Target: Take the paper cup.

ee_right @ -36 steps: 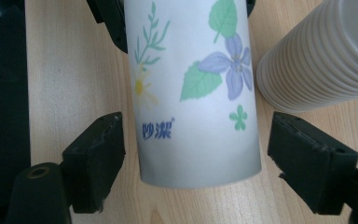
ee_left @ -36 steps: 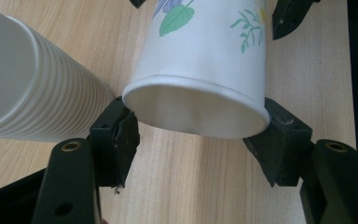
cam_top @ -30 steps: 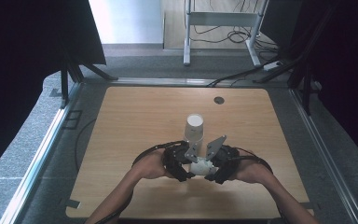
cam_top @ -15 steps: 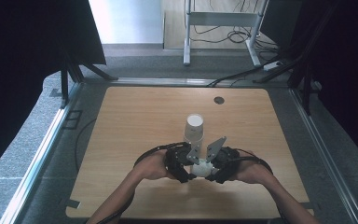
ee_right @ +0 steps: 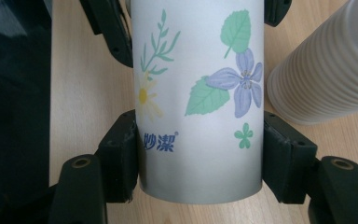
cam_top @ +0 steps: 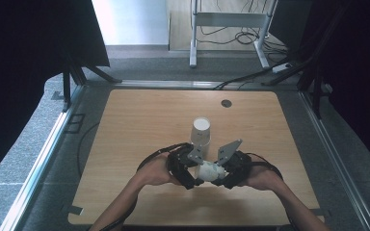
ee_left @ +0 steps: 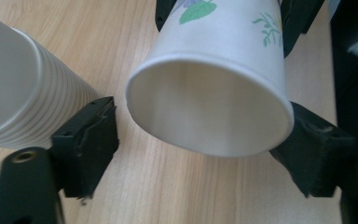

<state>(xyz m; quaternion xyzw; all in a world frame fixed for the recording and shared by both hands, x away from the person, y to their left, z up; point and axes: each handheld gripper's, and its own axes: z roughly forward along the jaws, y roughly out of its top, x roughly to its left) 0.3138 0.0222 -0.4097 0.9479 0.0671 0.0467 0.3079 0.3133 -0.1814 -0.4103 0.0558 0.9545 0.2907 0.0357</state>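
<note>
sideways, white paper cup (ee_right: 200, 107) printed with flowers, leaves.

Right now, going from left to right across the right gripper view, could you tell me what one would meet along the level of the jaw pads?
Left pad of the right gripper → flower-printed paper cup clamped between the pads → right pad → stack of paper cups on the wooden table.

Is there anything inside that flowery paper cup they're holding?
The cup lies on its side, mouth open toward the left tool. The inner wall that shows is plain white and bare. Its bottom is too deep to make out.
</note>
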